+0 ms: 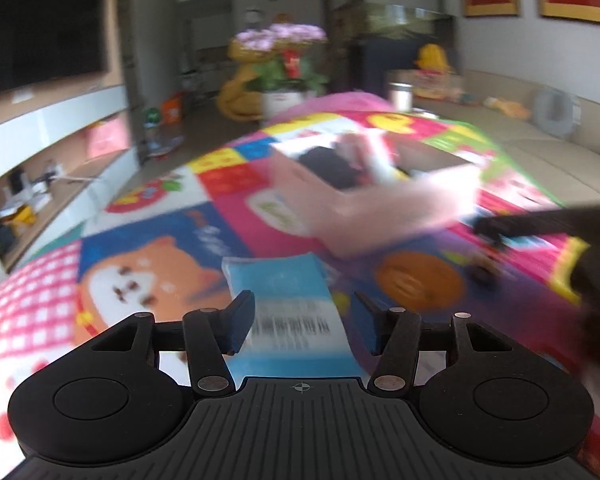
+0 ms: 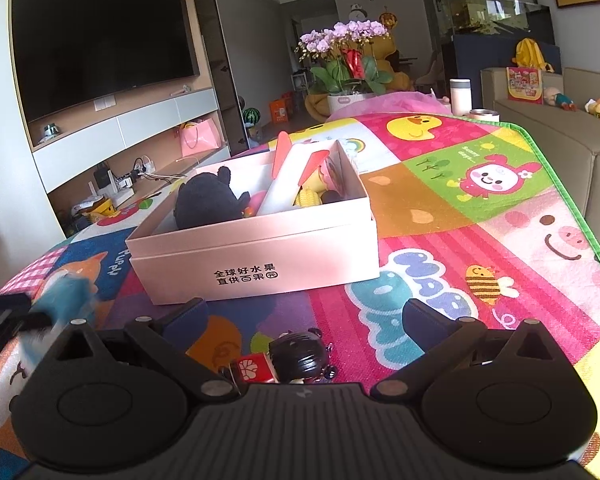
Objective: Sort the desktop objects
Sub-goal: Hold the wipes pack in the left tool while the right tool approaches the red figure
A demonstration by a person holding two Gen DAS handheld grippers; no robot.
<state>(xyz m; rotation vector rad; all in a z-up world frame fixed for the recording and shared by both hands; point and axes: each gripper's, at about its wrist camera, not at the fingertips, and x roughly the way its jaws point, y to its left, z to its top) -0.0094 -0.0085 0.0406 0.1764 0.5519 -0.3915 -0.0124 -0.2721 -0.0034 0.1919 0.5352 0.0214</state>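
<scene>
In the left wrist view, my left gripper [image 1: 302, 320] is shut on a blue packet [image 1: 284, 280] with a barcode label, and the picture is blurred. Ahead of it lies the pink cardboard box [image 1: 380, 208]. The right wrist view shows that box [image 2: 260, 256] on the play mat, split by a divider. It holds a black plush toy [image 2: 208, 200], a yellow corn toy [image 2: 308, 198] and other small things. My right gripper [image 2: 304, 312] stands wide open just in front of the box. A small black round toy with a red tag [image 2: 300, 354] lies on the mat between its fingers, untouched. The blue packet [image 2: 66, 296] shows blurred at the left.
A colourful play mat [image 2: 480, 208] covers the table, with its green edge on the right. A white flask [image 2: 460, 96] and a metal cup [image 2: 484, 114] stand at the far edge beside a potted orchid [image 2: 348, 68]. A sofa [image 2: 560, 132] is at the right and a TV cabinet at the left.
</scene>
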